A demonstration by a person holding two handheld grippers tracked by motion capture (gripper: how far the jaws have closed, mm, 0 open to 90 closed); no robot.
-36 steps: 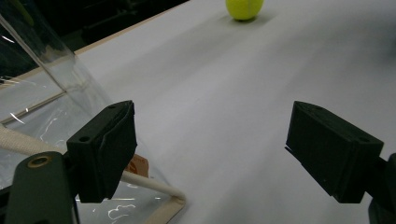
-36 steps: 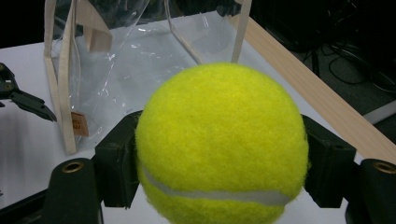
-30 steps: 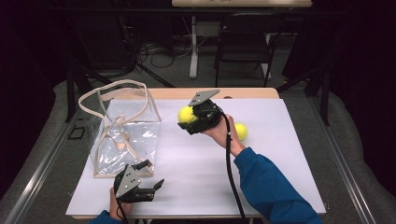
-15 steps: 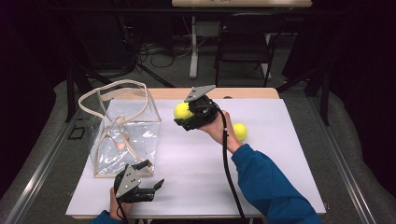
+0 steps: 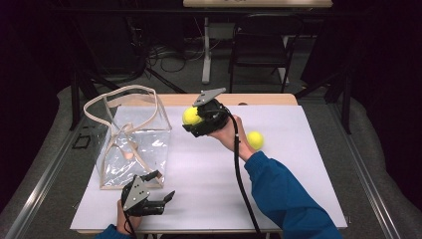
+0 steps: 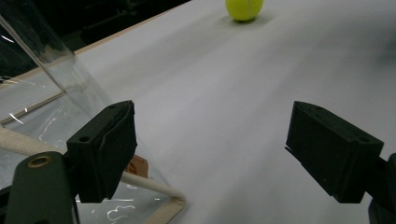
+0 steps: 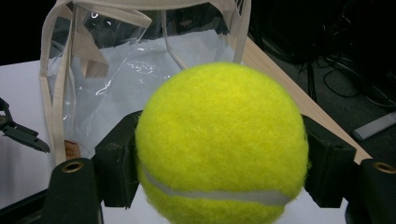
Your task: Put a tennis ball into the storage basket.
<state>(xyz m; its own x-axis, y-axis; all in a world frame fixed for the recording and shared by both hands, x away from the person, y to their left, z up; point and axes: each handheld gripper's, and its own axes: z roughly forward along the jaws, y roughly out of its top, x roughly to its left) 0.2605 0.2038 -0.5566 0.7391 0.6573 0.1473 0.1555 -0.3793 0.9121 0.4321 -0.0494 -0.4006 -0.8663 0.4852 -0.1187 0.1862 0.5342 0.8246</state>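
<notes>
- My right gripper [image 5: 191, 119], at frame centre, clamped a tennis ball [image 5: 190, 115] beside the clear bag [image 5: 130, 144].
- My left gripper [image 5: 161, 199], lower left, stood wide open, empty.

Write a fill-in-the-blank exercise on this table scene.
1. The right gripper is shut on a yellow ____ ball.
2. The clear plastic bag with beige straps stands on the ____ tabletop.
3. The left gripper has its jaws ____.
4. A second yellow ball lies on the ____.

Missing words: tennis; white; open; tabletop
</notes>
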